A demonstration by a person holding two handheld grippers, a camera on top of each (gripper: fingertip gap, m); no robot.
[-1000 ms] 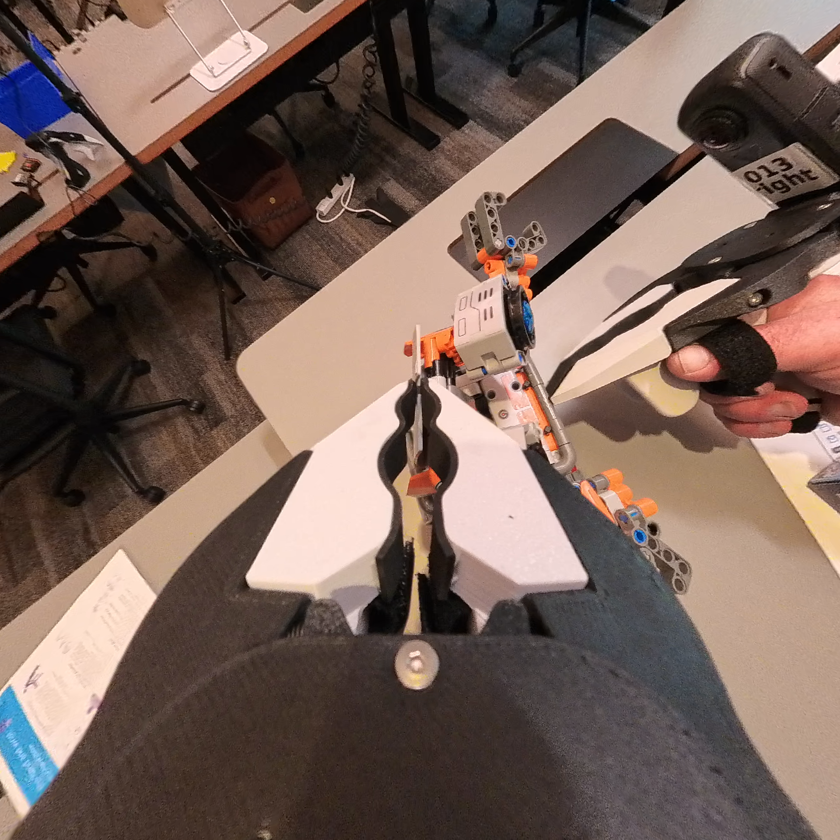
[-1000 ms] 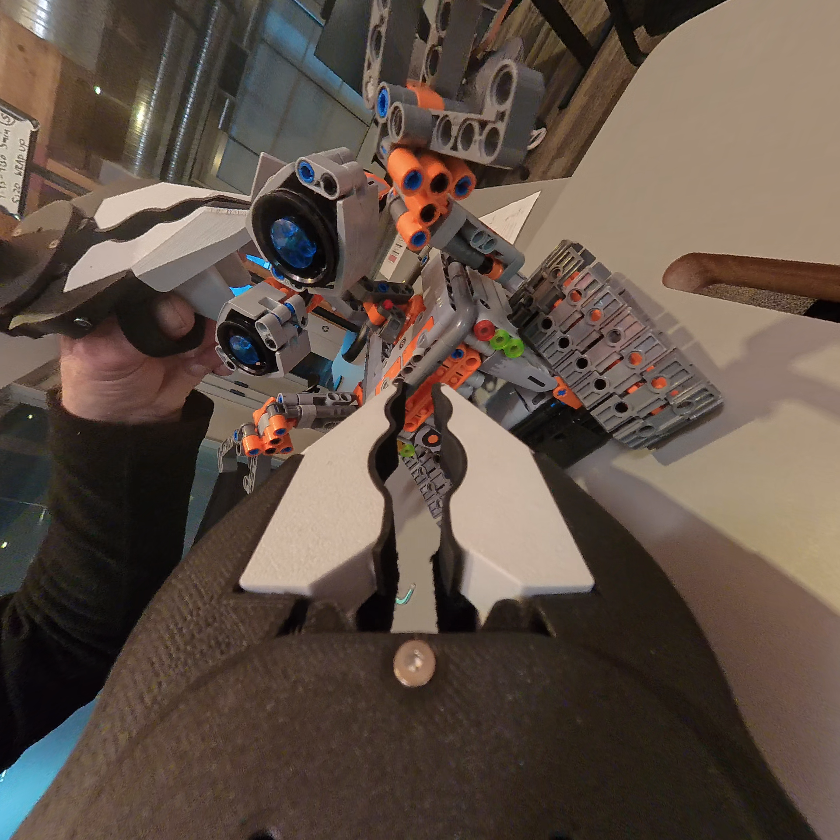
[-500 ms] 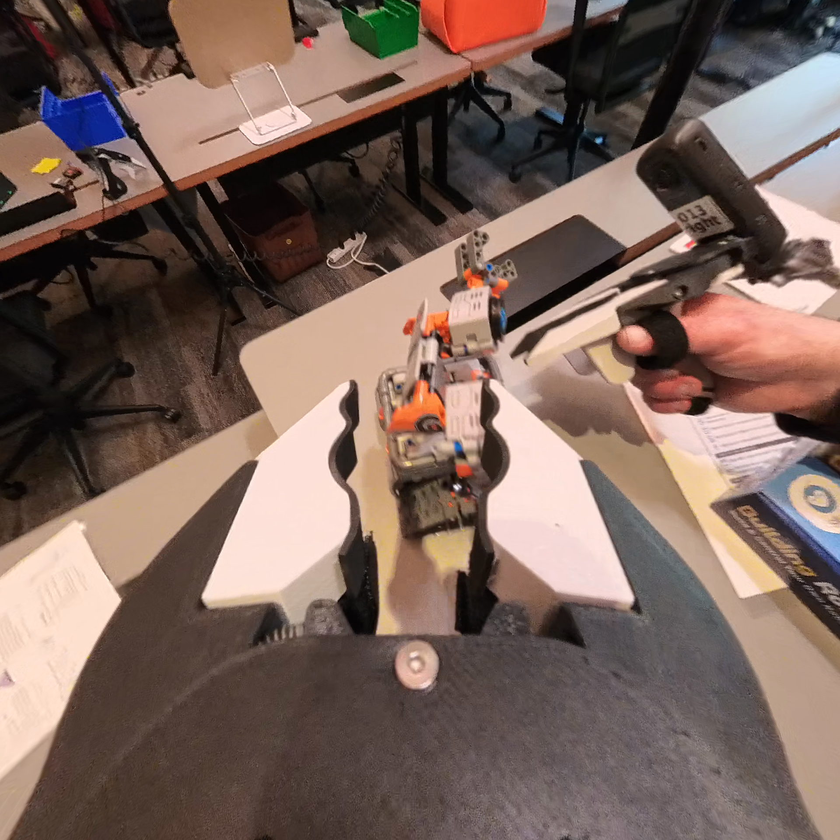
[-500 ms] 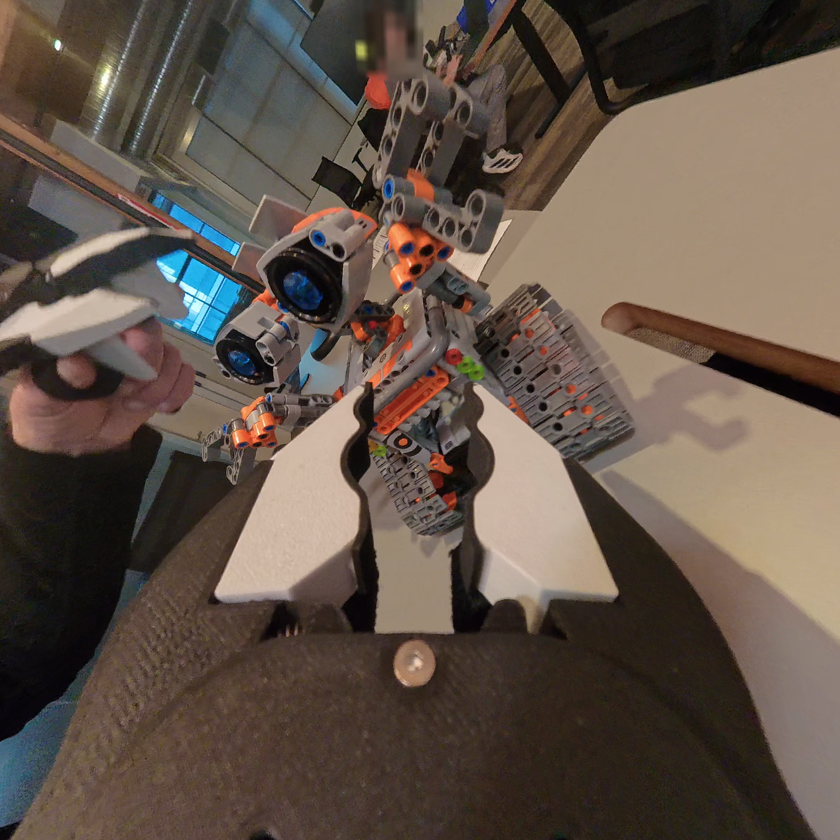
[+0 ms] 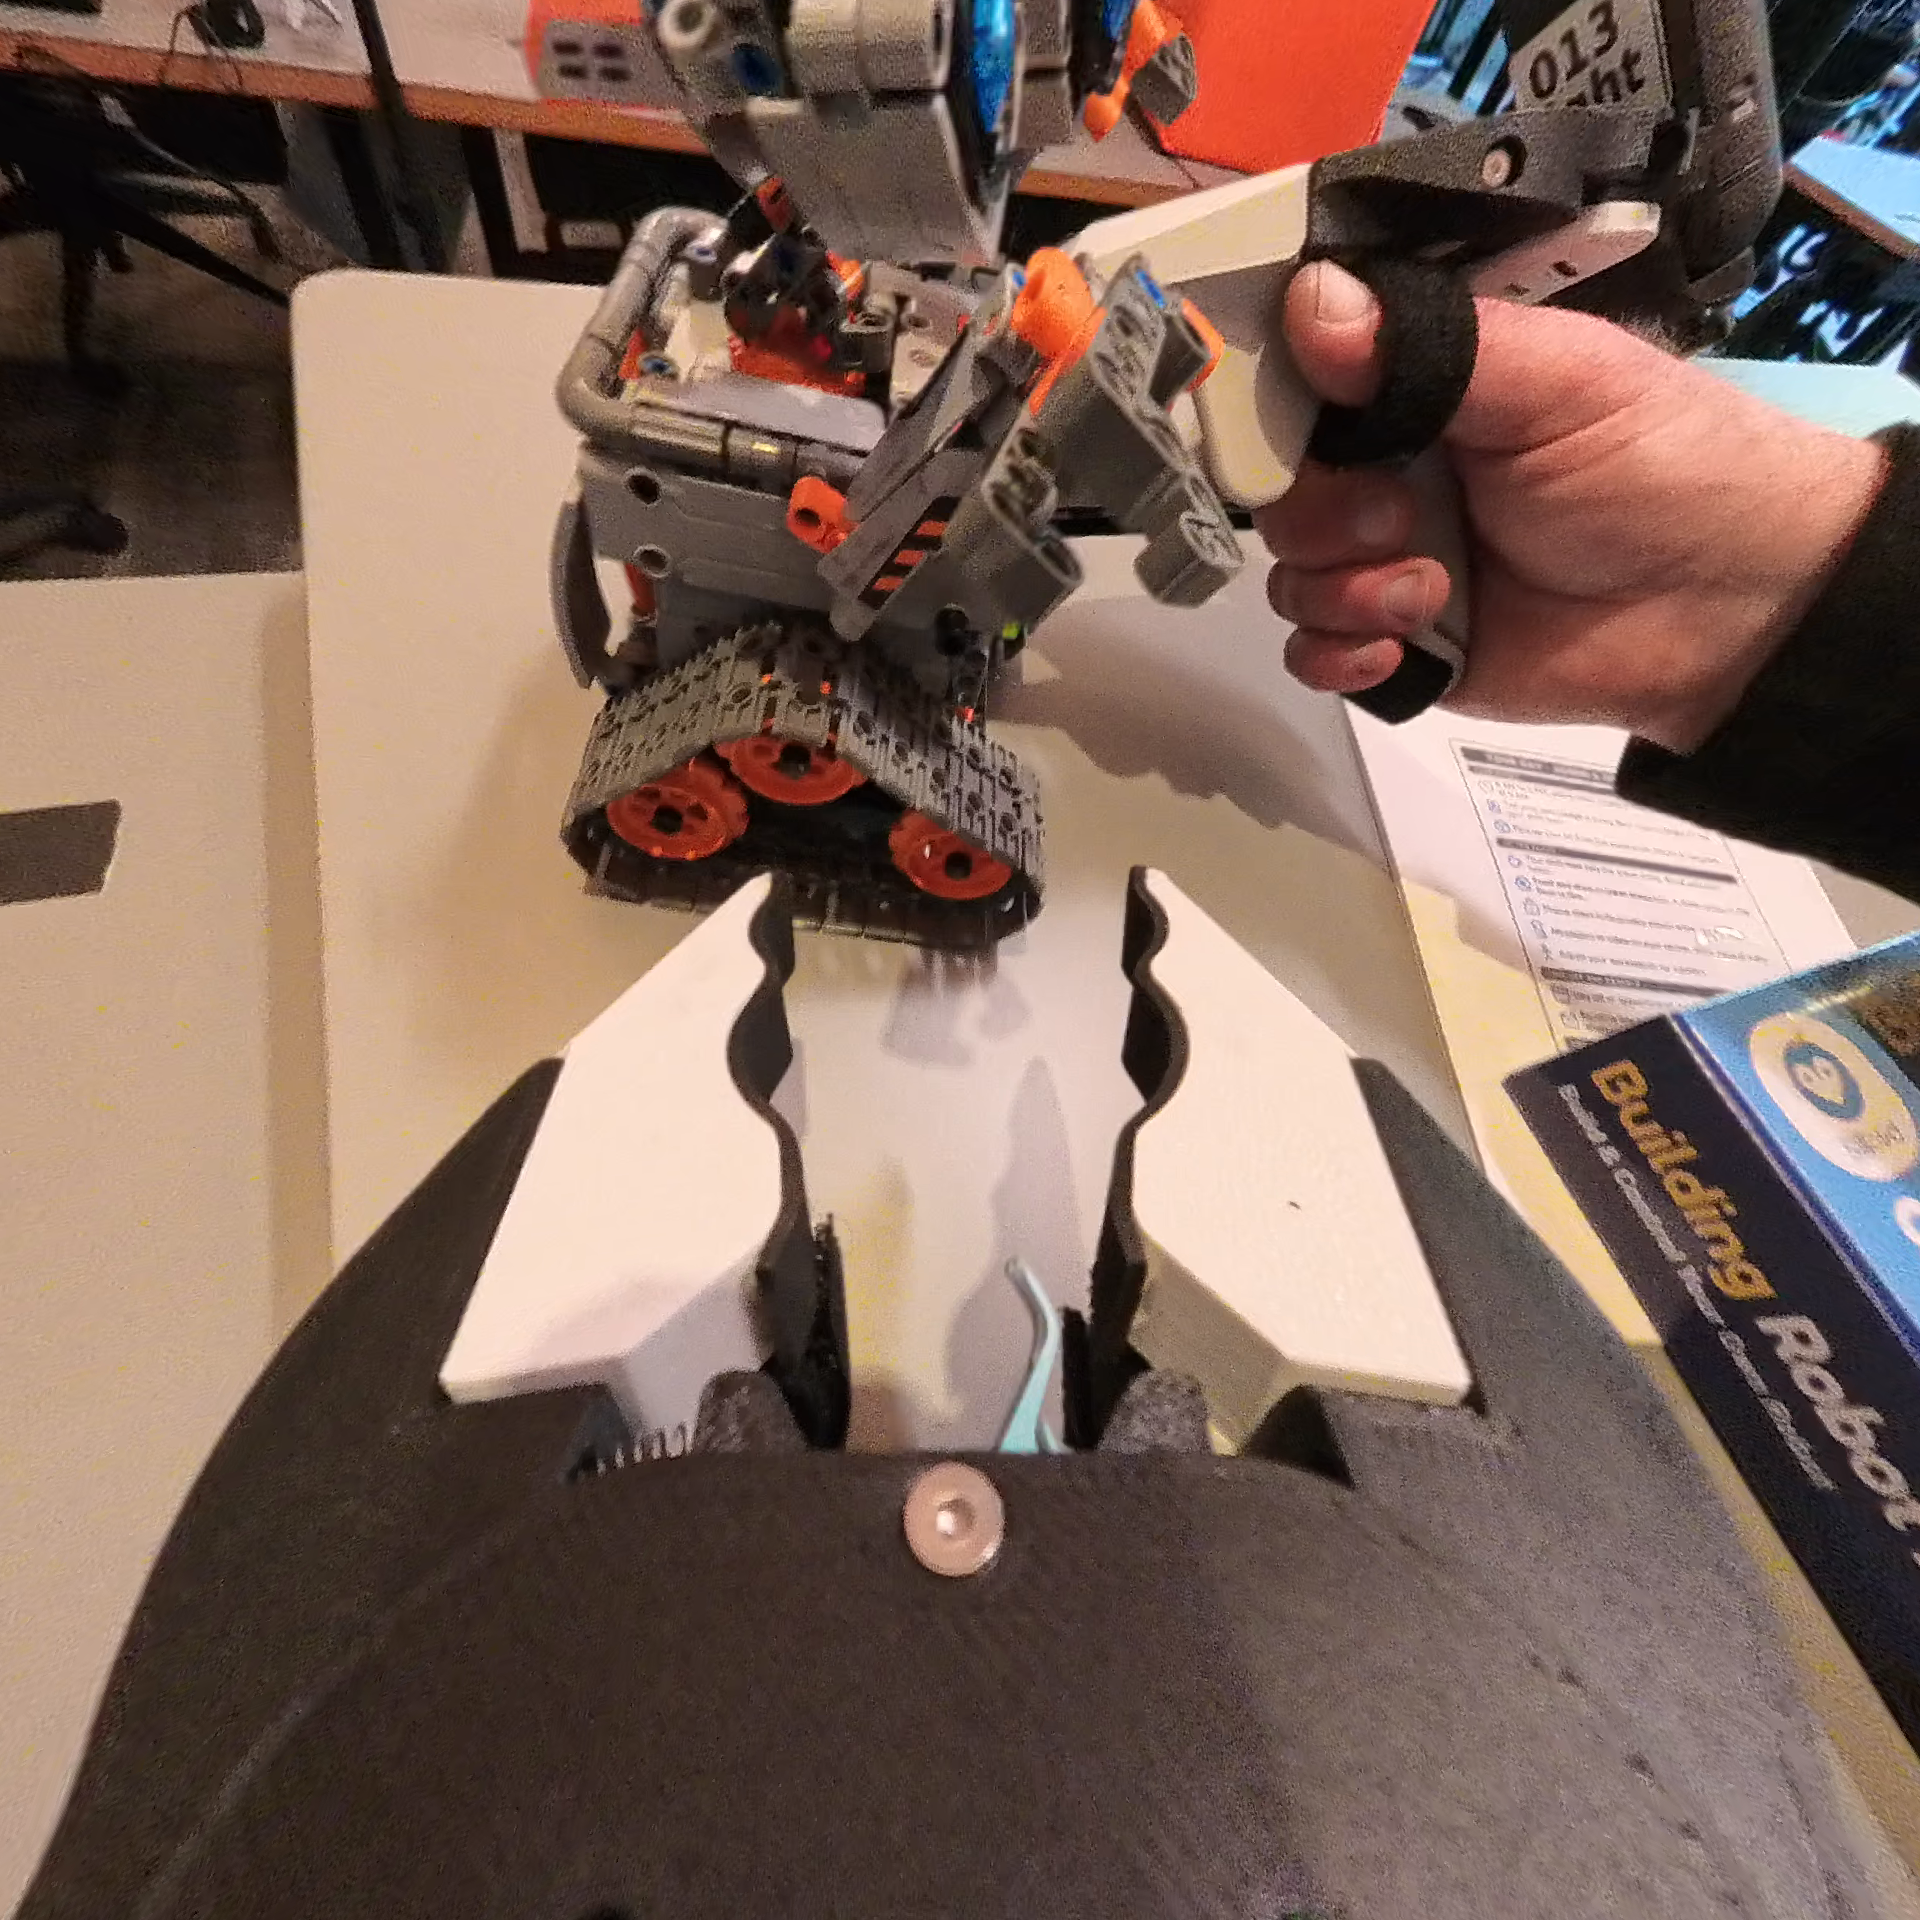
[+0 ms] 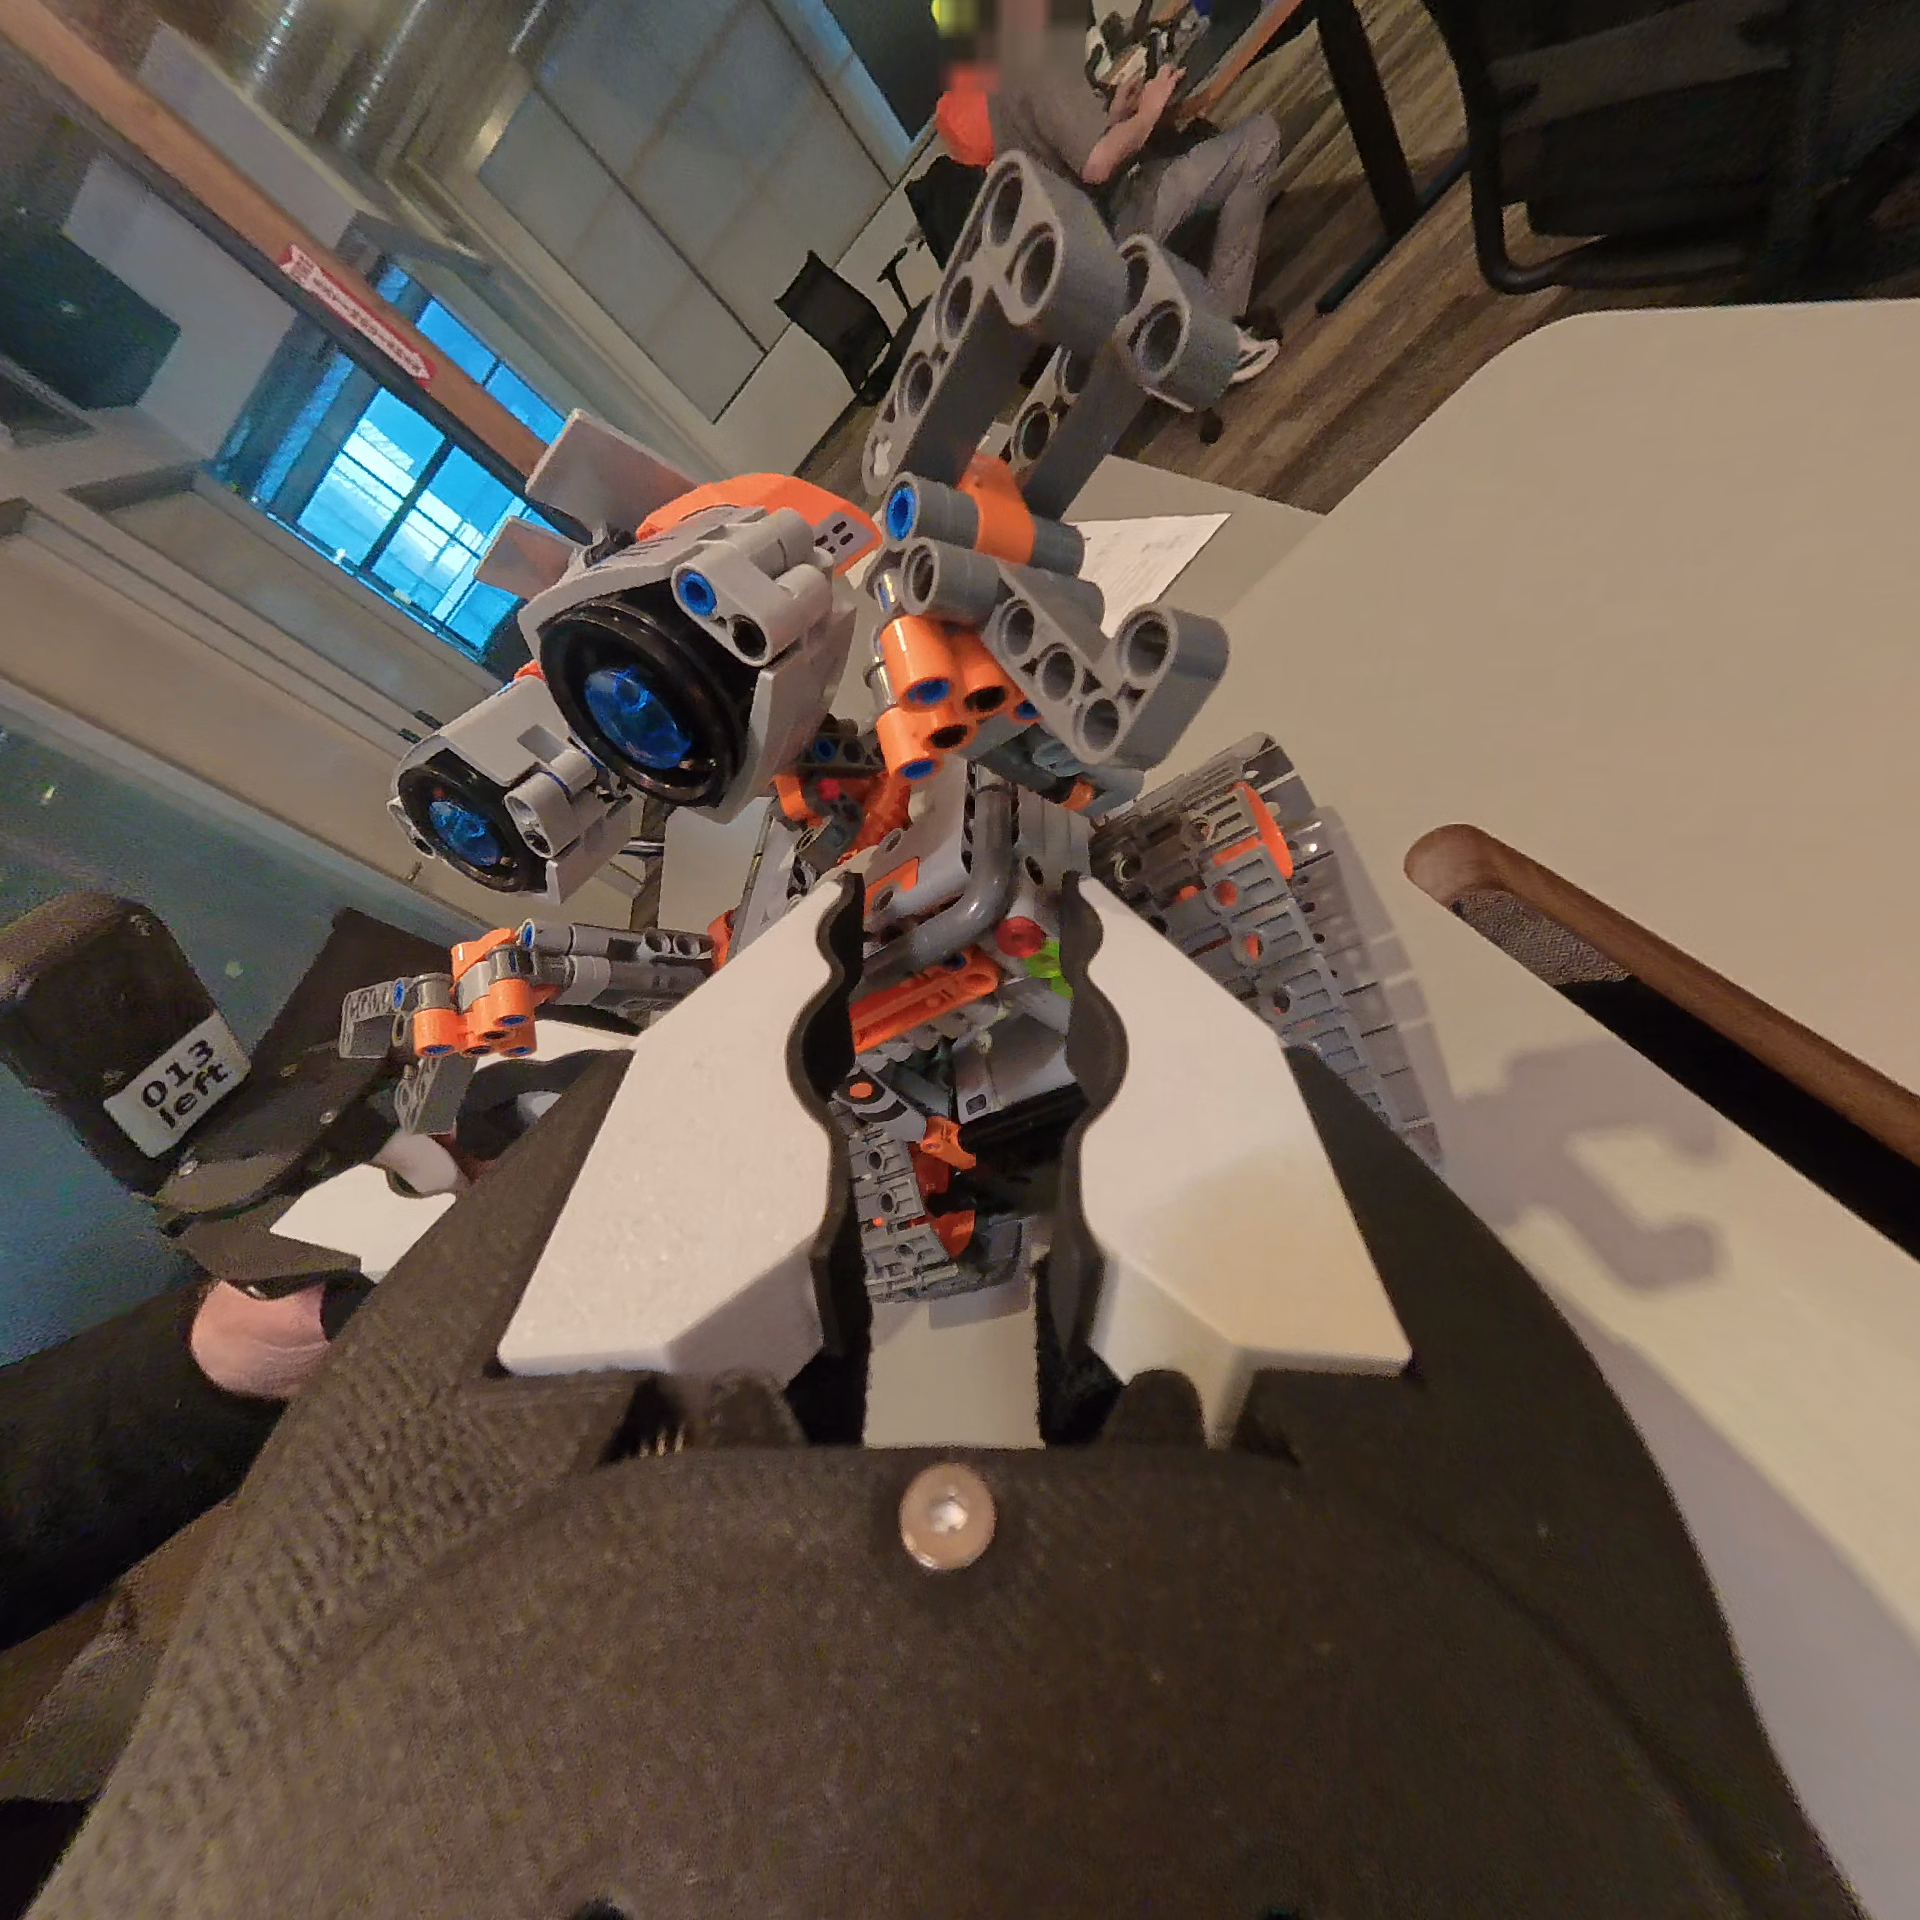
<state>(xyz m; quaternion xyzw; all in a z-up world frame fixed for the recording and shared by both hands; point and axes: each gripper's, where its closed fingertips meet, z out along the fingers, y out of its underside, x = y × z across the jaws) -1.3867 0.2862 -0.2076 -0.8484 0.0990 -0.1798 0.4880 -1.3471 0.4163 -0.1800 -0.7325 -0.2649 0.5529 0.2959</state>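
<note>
Knobby brick robot [image 5: 800,582] — ribbed treads [image 5: 821,717]

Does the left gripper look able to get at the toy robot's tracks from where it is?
Probably yes. The left gripper is open, and the tracks sit just past its tips with only bare table between.

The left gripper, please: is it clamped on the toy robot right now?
No. In the left wrist view the left gripper is open with bare table between its fingers, just short of the toy robot.
</note>
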